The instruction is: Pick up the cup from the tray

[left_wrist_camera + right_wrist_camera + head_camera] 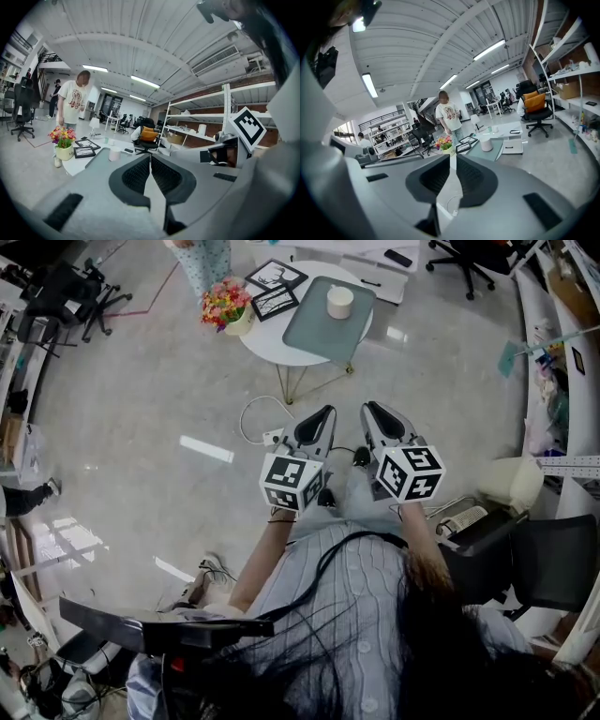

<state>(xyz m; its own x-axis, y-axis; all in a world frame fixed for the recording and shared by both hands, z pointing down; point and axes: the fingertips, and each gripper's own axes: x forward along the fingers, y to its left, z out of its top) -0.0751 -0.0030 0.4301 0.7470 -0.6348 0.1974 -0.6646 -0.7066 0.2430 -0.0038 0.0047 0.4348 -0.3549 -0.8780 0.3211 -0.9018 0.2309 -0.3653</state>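
A: Jaws, quick?
B: Left gripper (150, 159): jaws are seen pressed together at the tips, nothing pinched. Right gripper (453, 158): same, tips shut on each other, nothing held between.
A: Cup located?
B: The cup (339, 302) is found upright on the tray (319, 329), well ahead of both sets of jaws. From the left jaws it is placed ahead and a bit left of the tips. From the right jaws it is ahead and to the right. No contact is made.
A: Anything else near it?
B: The tray is laid on a round table (267, 338). Flowers (225, 304) and picture frames (277, 276) are set beside the tray, further left as seen from the jaws. A person (447, 116) is seen standing beyond the table.
A: Progress?
B: Judged as barely begun. Nothing is grasped, nothing is lifted. Both grippers are held side by side, pointed toward the table. Left to be done: the gap is to be closed, one pair of jaws is to be spread, set around the cup and pinched, then the cup is to be raised off the tray.
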